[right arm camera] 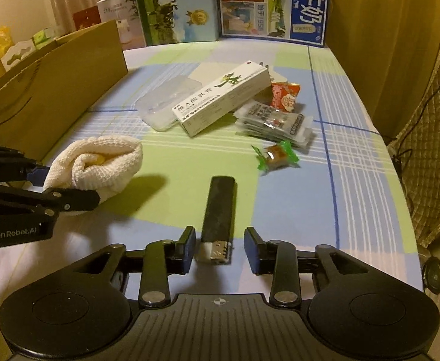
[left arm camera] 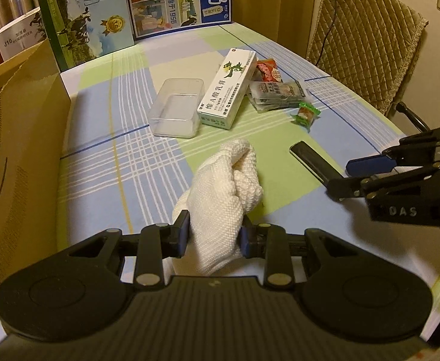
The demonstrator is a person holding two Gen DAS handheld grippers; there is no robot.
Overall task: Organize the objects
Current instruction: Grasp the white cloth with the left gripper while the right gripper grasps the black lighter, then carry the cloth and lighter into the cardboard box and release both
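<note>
Pinching the white knit cloth (left arm camera: 220, 204), left gripper (left arm camera: 215, 234) jaws clamped. Right gripper (right arm camera: 220, 251) spread, straddling the black lighter (right arm camera: 218, 210), pads clear.

One white cloth (left arm camera: 220, 192), one black lighter (right arm camera: 220, 210), one clear plastic box (left arm camera: 176, 106), one white ointment carton (left arm camera: 227, 88) — one green-wrapped candy (left arm camera: 305, 115), one red snack packet (right arm camera: 284, 96), and one stack of grey sachets (right arm camera: 275, 123) whose number cannot be told.
</note>
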